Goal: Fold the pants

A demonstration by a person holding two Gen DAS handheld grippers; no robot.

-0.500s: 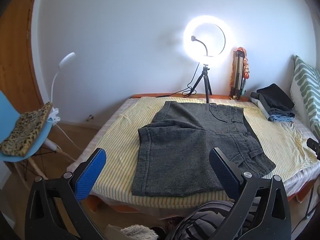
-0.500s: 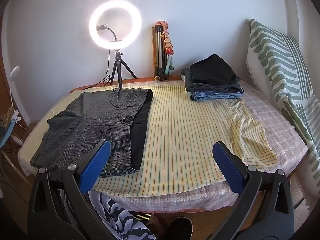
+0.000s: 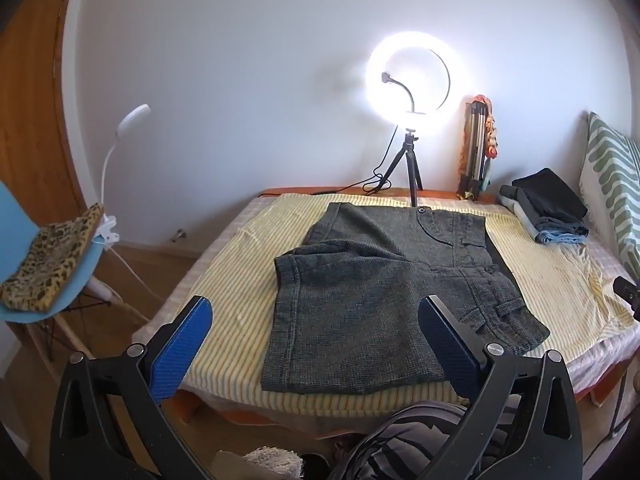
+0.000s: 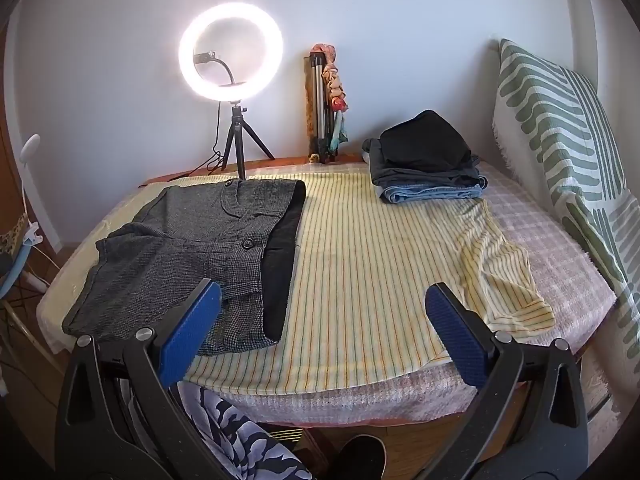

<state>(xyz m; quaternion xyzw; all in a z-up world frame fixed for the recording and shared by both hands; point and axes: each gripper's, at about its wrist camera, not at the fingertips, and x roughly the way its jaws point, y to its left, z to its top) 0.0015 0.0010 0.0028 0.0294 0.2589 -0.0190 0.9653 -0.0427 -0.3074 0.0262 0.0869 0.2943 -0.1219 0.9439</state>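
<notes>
Left wrist view. Grey shorts point(image 3: 384, 300) lie flat on a yellow striped sheet point(image 3: 560, 280) spread over the bed, long axis running away from the viewer: waistband with its button at the far end, near the ring light point(image 3: 408, 76) on its small tripod, leg hems at the near edge. One leg is folded across the other, so the garment reads as a single slanted panel; a dark strip of lining shows along its right side. Left gripper point(image 3: 316, 340) hangs short of the near bed edge, jaws spread wide with nothing between the blue pads point(image 3: 182, 348); the shorts lie ahead of and below it, untouched, their near hem framed between the fingers. The right finger hides part of the near right hem. Striped fabric at the bottom edge is cut off and cannot be identified. A blue chair point(image 3: 48, 280) carrying a leopard-print cloth stands at left.

Right wrist view. Same shorts point(image 4: 188, 256) occupy the left part of the bed, waistband far, hems near. Right gripper point(image 4: 324, 324) is likewise fully apart and empty, aimed at bare sheet point(image 4: 380, 260) just right of the shorts; its left finger covers the garment's near right corner. A stack of folded clothes point(image 4: 428, 168) sits at the far right, beside a green-patterned cushion point(image 4: 568, 152).
</notes>
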